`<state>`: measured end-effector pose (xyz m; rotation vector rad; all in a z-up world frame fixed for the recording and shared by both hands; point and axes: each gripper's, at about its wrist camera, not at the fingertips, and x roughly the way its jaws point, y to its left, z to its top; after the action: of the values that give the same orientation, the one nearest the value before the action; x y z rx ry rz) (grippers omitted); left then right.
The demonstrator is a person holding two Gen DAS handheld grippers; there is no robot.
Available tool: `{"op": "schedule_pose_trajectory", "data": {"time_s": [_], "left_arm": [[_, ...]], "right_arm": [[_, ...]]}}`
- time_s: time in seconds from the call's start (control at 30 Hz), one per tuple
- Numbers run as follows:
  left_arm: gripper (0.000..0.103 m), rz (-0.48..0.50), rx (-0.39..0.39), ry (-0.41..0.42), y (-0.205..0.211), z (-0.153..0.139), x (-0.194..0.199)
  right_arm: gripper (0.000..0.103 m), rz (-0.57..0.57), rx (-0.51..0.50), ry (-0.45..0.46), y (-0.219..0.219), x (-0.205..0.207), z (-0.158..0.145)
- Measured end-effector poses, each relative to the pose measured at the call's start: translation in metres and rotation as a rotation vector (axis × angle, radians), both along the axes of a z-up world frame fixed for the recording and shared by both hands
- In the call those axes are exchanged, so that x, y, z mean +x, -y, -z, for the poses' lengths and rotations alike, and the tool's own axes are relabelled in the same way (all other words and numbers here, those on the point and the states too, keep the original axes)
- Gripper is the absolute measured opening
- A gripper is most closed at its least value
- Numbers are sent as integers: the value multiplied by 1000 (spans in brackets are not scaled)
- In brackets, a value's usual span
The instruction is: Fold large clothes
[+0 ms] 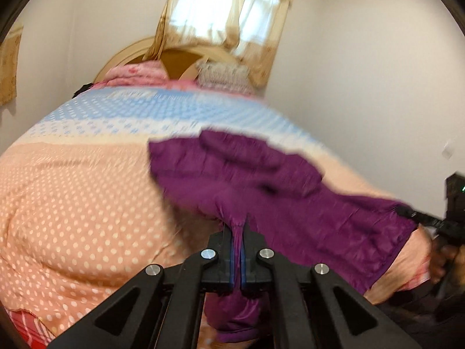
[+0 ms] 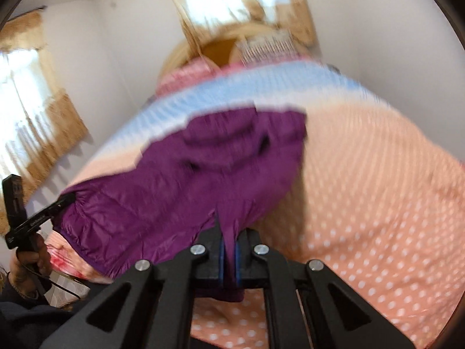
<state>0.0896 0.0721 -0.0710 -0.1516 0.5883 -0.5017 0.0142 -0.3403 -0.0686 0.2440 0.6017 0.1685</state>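
Both tongs (image 1: 237, 226) (image 2: 228, 228) clamped on purple jacket (image 1: 247, 174), over bed (image 1: 72, 189)

Bedroom, white plaster walls (image 1: 363, 67), bare and evenly lit.
Bed (image 1: 72, 197): fills most of both views; cover banded peach with white dots near the camera, then cream, then pale blue with dots toward the head.
Headboard (image 1: 180, 58): arched, light wood with a darker brown centre panel.
Bedding at the head: pink quilt (image 1: 136, 72), bundled; patterned pillow (image 1: 223, 77) beside it.
Window one (image 1: 226, 5): behind the headboard, bright daylight through sheer beige-gold curtains.
Window two (image 2: 26, 93): on the side wall, matching curtains, equally bright.
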Motion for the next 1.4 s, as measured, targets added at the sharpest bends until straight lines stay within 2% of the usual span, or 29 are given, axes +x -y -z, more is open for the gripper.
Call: {"op": "schedule_pose_trajectory", "data": {"time_s": [0.07, 0.13, 0.2, 0.27, 0.4, 0.5, 0.63, 0.73, 0.8, 0.9, 1.0, 1.1, 1.13, 1.17, 1.2, 1.23, 1.27, 1.33, 1.4], "left_arm": [[1, -11, -20, 61, -9, -24, -13], [1, -21, -5, 100, -14, -40, -15], [1, -35, 16, 122, -14, -43, -5], [1, -52, 64, 128, -5, -34, 21], [1, -83, 123, 106, 22, -4, 95], [1, -104, 127, 90, 34, 14, 152], [4, -117, 160, 85, 47, 30, 196], [9, -144, 200, 85, 55, 38, 218], [13, -204, 242, 57, 59, 42, 233], [15, -263, 230, 15, 57, 52, 245], [22, -284, 204, -14, 55, 58, 254], [32, -276, 156, 7, 52, 54, 258], [42, -270, 143, 11, 53, 53, 260], [69, -262, 126, 22, 53, 50, 261], [90, -284, 138, 41, 55, 47, 262], [102, -348, 173, 96, 55, 42, 257], [102, -349, 175, 127, 55, 39, 257], [102, -310, 172, 129, 58, 38, 258], [102, -316, 206, 111, 64, 42, 263]], "right_arm": [[6, -5, -8, 74, -1, -13, -24], [6, 8, -12, 135, 5, -15, -42], [6, 33, -17, 164, 11, 1, -48], [6, 54, -11, 171, 17, 39, -41], [6, 100, -19, 135, 29, 116, -17], [6, 139, 53, 87, 47, 167, 1], [6, 175, 27, 51, 52, 222, 18], [6, 184, 25, 8, 53, 252, 31], [6, 193, 11, -5, 54, 266, 38], [7, 188, -16, -33, 52, 291, 52], [7, 196, -19, -64, 52, 309, 65], [11, 197, -17, -86, 55, 323, 76], [13, 198, -22, -93, 55, 326, 79], [19, 192, -18, -99, 55, 328, 81], [25, 177, -10, -106, 55, 331, 84], [45, 167, -8, -110, 55, 334, 87], [57, 163, -10, -107, 53, 335, 88], [59, 163, -24, -95, 50, 335, 86], [61, 182, -38, -84, 49, 338, 81]]}}
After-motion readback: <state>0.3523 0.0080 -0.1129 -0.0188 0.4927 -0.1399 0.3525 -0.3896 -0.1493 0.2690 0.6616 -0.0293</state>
